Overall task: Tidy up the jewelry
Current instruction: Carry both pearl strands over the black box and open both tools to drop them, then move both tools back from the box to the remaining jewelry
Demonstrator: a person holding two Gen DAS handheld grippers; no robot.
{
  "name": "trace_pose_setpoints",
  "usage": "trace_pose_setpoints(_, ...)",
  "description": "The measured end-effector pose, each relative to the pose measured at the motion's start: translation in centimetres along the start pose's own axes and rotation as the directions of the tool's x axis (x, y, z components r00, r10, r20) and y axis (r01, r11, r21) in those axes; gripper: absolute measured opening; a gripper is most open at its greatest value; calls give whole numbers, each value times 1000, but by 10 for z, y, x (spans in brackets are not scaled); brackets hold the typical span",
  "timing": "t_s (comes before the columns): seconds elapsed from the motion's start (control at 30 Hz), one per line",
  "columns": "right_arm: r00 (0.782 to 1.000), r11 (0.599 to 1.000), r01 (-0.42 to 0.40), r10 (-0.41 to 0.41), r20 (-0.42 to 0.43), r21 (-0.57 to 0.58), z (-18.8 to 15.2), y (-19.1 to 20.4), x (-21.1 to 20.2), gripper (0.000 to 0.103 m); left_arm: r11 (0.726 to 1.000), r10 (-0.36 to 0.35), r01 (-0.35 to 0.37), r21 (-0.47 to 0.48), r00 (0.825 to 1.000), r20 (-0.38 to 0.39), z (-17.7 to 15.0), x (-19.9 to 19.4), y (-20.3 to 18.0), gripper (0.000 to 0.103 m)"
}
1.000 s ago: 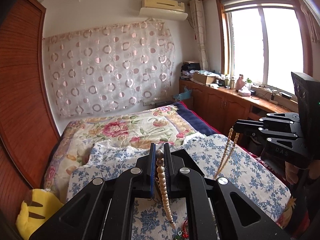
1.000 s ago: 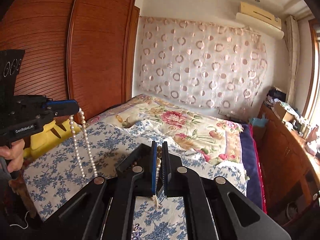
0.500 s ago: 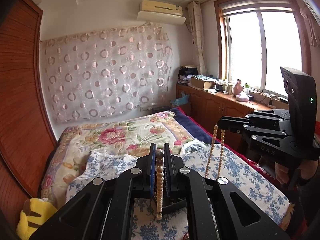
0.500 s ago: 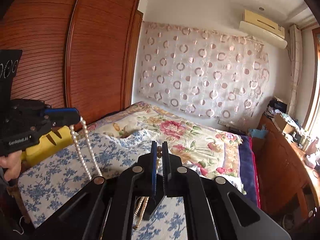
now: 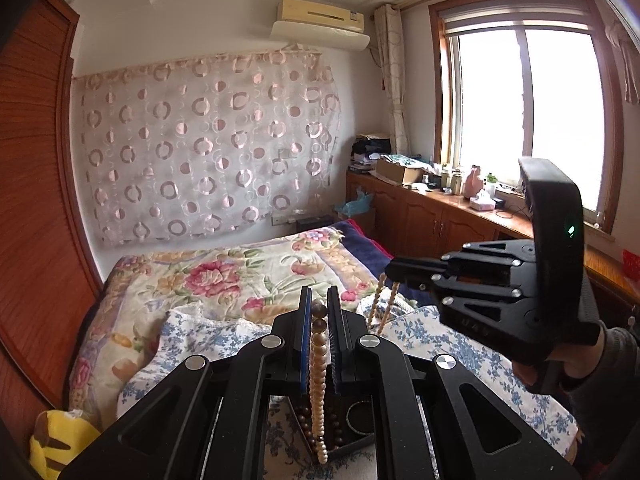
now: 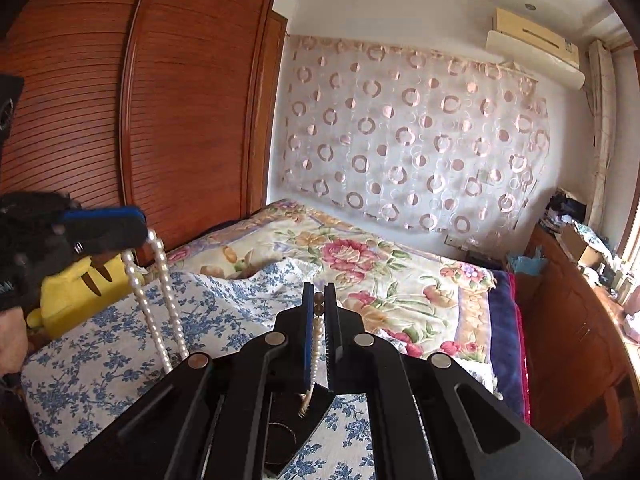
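Both grippers hold one long pearl necklace above the bed. My left gripper (image 5: 319, 307) is shut on the pearl necklace (image 5: 319, 364), whose strand hangs down into a black jewelry box (image 5: 352, 424) below. My right gripper (image 6: 319, 300) is shut on the same necklace (image 6: 317, 336), its strand hanging toward the black box (image 6: 308, 412). In the left wrist view the right gripper (image 5: 394, 274) shows at right with two strands dangling. In the right wrist view the left gripper (image 6: 140, 228) shows at left with two pearl strands (image 6: 160, 300) hanging.
A bed with a blue floral sheet (image 6: 100, 360) and a flowered quilt (image 5: 224, 276) lies below. A yellow plush toy (image 6: 76, 292) sits by the wooden wardrobe (image 6: 180, 120). A wooden cabinet (image 5: 440, 220) with clutter runs under the window.
Both grippers have risen and lifted the necklace higher. The black jewelry box has come into view under the hanging strands. The right gripper has moved closer to the left one.
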State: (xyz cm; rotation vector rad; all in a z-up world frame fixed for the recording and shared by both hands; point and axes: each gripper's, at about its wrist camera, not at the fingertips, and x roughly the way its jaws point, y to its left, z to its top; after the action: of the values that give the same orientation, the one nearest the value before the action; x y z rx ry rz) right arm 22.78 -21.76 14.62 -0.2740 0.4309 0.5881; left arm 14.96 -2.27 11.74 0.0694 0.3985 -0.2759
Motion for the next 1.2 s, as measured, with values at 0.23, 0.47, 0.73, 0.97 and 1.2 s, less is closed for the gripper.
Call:
trace_pose_setpoints(0.23, 996, 999, -15, 18, -82, 35, -26, -7, 37, 6, 1000, -7, 6, -11, 999, -53, -11, 29, 3, 7)
trace_pose_setpoints(0.47, 991, 999, -19, 24, -130, 38, -46, -5, 57, 6, 1000, -18, 17, -16, 994, -109, -29, 47, 5, 7)
trace_pose_setpoints(0.73, 986, 997, -32, 42, -162, 65, -59, -7, 60, 7, 999, -33, 27, -32, 983, -181, -58, 65, 4, 7)
trace_pose_setpoints(0.97, 984, 999, -31, 36, -175, 36, -65, 3, 51, 14, 999, -32, 25, -41, 981, -191, -62, 69, 7, 7)
trace_pose_setpoints(1.2, 984, 998, -36, 44, -175, 48, -76, 13, 35, 14, 999, -33, 26, -37, 984, -178, -61, 64, 6, 7)
